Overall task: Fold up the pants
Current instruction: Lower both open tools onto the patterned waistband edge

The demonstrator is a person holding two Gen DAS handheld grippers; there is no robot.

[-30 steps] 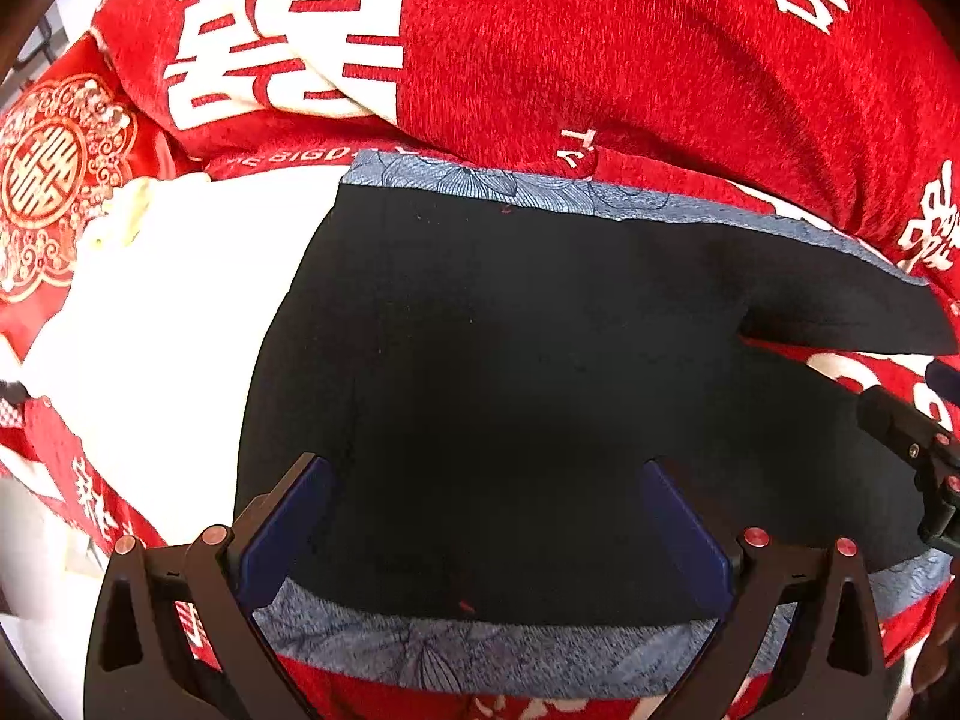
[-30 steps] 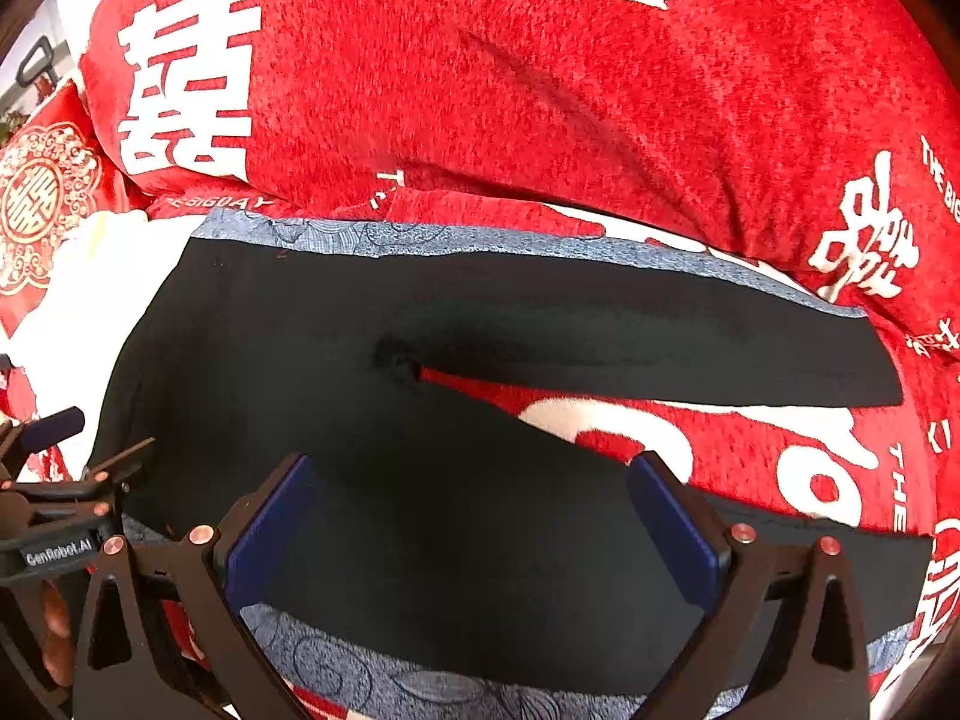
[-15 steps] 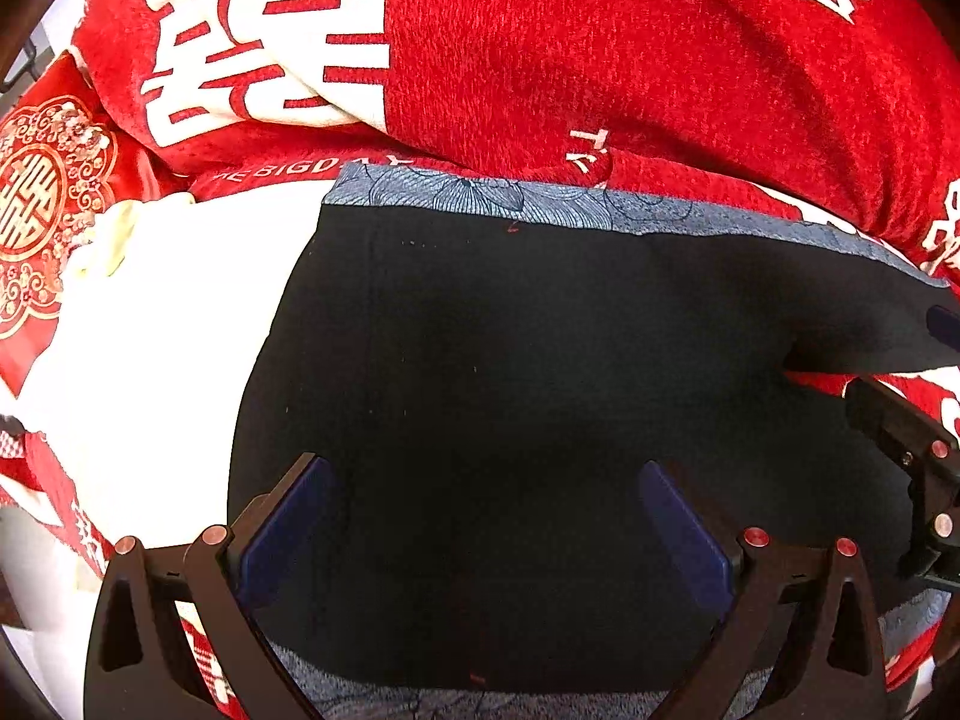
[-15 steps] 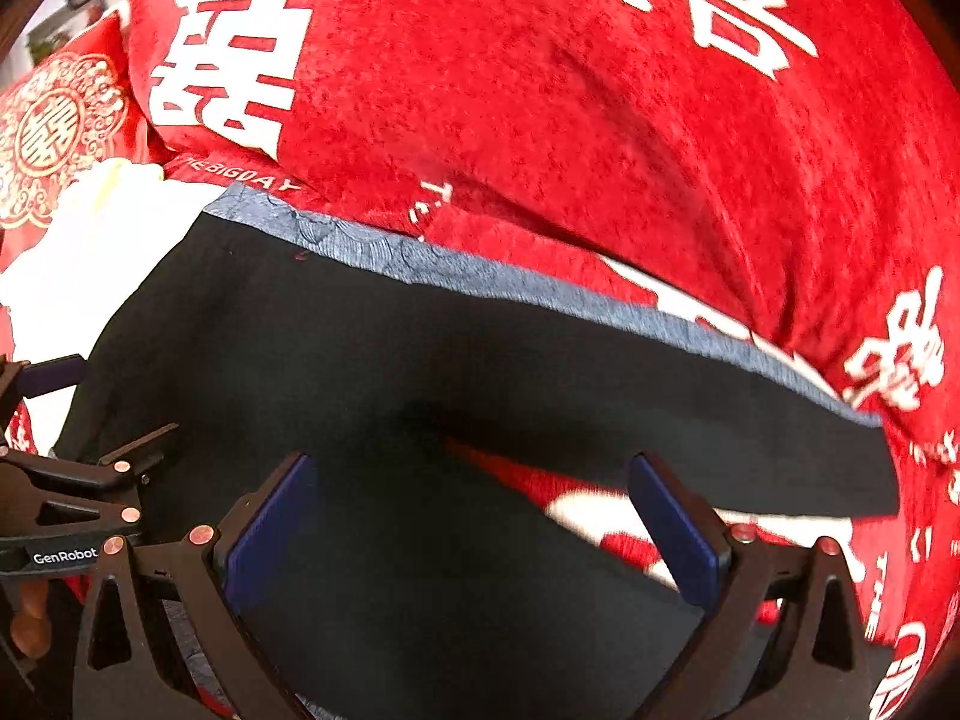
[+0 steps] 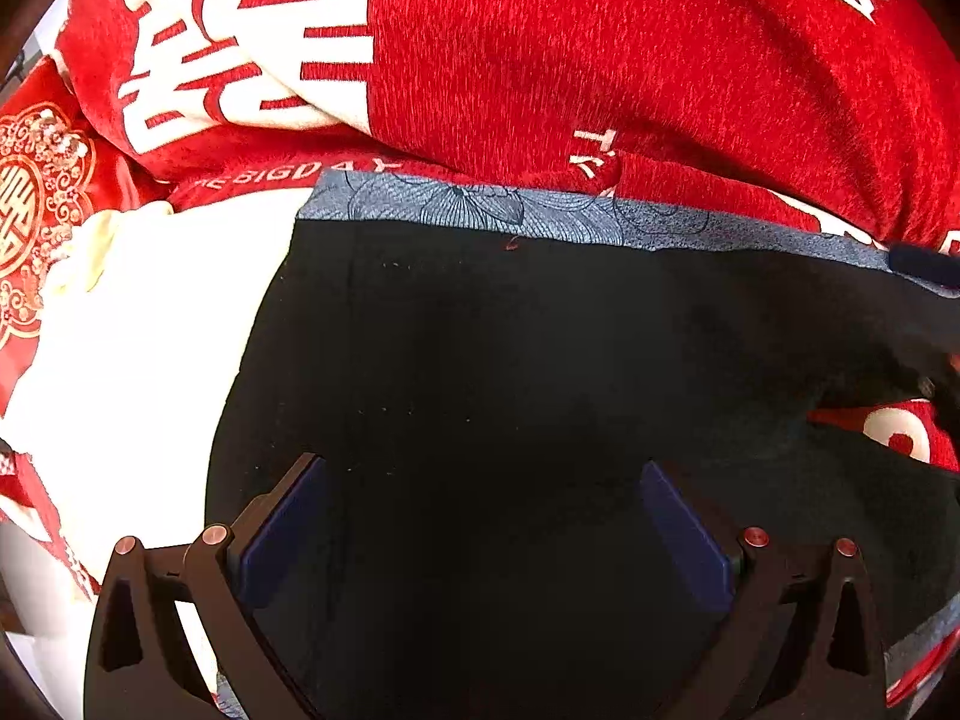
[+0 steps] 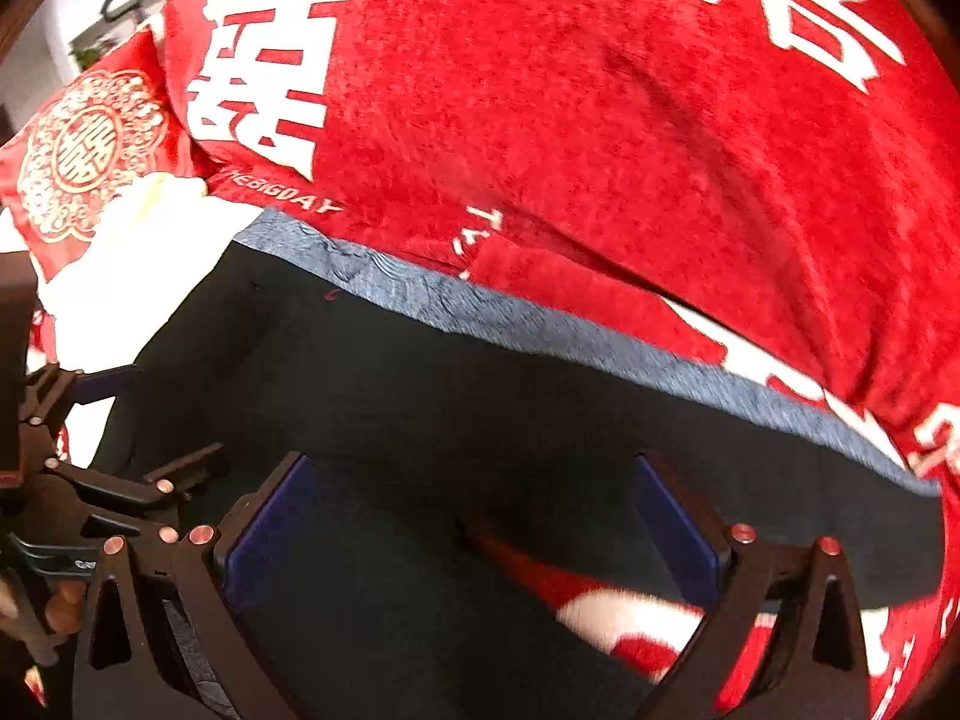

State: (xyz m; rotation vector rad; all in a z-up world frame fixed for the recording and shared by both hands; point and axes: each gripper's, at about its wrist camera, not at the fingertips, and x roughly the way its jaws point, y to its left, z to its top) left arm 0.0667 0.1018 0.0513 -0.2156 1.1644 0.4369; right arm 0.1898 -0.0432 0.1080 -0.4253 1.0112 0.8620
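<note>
I am at the opening of the fold, with nothing gripped yet. The pants (image 5: 540, 396) lie flat and dark on a blue-grey patterned cloth (image 5: 480, 210), which is spread over a red blanket (image 5: 600, 60) with big white characters. To the left of the waist end there is a white cloth (image 5: 138, 330) and a red cushion (image 6: 90, 150) with a gold emblem.

My left gripper (image 5: 480, 534) hangs low over the waist part of the pants, its fingers spread wide with nothing between the blue pads (image 5: 282, 534). My right gripper (image 6: 468, 534) sits over the crotch, where the two legs split and a wedge of red blanket shows between them; its fingers are also wide apart and hold nothing. From the right camera I can see the left gripper at the far left, near the waist edge.

I judge this to be the approach for the first fold, laying one leg over the other along the length. For that, each gripper needs to get to the near edge of the pants, one at the waist and one further down the near leg, and pinch only that layer. The risk I see is catching the blue-grey cloth underneath along with the pants, since the dark fabric lies tight against it.
</note>
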